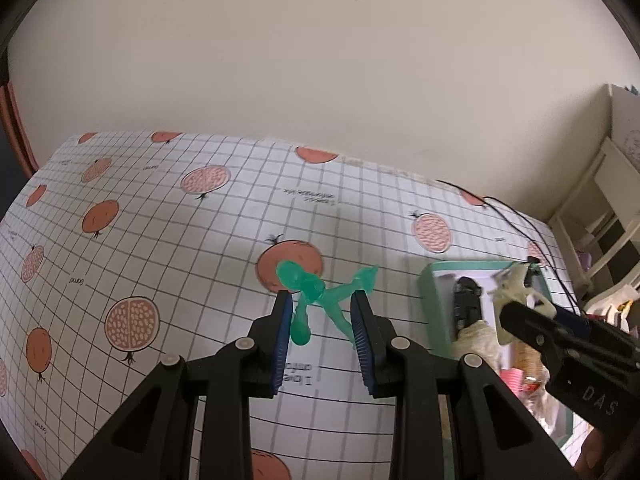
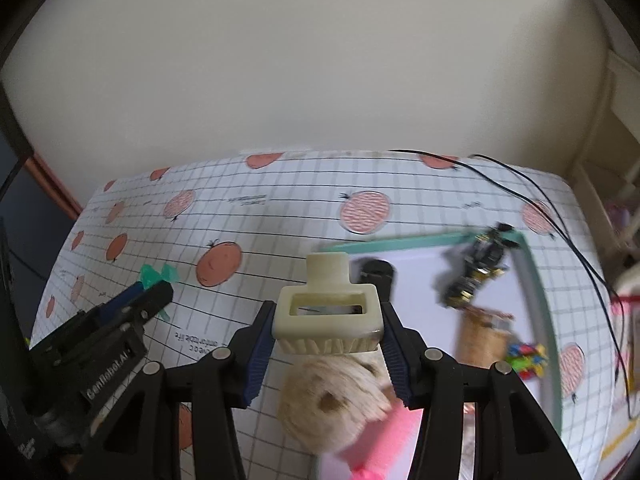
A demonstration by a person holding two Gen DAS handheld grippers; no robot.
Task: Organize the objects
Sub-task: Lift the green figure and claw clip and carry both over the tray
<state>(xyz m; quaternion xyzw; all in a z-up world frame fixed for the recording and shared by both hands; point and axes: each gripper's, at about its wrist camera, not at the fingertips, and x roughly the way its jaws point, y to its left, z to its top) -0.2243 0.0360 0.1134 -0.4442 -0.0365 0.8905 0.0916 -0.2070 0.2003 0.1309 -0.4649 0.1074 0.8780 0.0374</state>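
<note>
Left wrist view: beneath both my tools lies the white gridded tablecloth printed with orange pomegranates (image 1: pixel 168 240). To the right of my left gripper (image 1: pixel 322 336) sits the shallow mint-rimmed white tray (image 1: pixel 427 292), already holding a black toy car (image 1: pixel 466 304) and a pale ball of twine (image 1: pixel 478 338). My left gripper stands open, its blue pads flanking but not pressing the translucent green plastic figure (image 1: pixel 316 296), which lies on the cloth between the fingertips. My right gripper (image 2: pixel 329 340) is clamped on the cream plastic hair claw clip (image 2: pixel 328 312), held above the tray's near-left corner, over the twine. Risks, as I judge them: the figure's thin limbs could pivot or skid out when my left jaws shut off-centre; the clip, sprung and smooth, could twist free and drop outside the rim.
</note>
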